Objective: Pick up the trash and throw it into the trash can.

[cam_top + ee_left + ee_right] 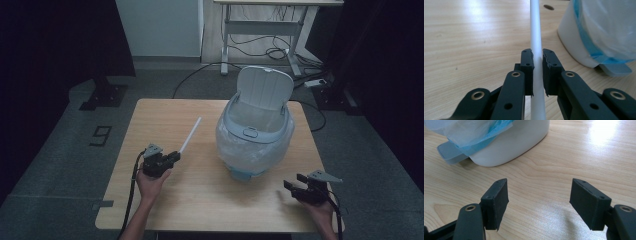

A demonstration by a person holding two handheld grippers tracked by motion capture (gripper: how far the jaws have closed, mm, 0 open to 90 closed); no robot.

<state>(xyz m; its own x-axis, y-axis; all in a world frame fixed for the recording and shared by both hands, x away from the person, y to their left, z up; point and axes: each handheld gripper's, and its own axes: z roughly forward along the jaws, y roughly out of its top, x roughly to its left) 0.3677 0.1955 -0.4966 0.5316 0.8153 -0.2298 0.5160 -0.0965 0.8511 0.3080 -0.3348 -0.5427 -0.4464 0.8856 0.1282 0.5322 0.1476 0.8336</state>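
Observation:
A thin white rod (pixel 190 135) slants up from my left gripper (pixel 174 157), which is shut on its near end, left of the bin. In the left gripper view the rod (pixel 536 37) runs straight up between the two black pads (pixel 527 72) that press on it. A small white pedal bin (pixel 255 137) stands at the table's middle right, lid raised, lined with a clear plastic bag. My right gripper (pixel 292 182) rests near the front right corner, open with nothing between its jaws (pixel 539 202). The bin's base and grey pedal (pixel 450 153) show beyond it.
The light wooden table (pixel 165 200) has bare room at the front and left. Behind it on the grey floor stand a white desk frame (pixel 260 35) with cables and a dark stand base (pixel 102 95). Dark curtains hang at both sides.

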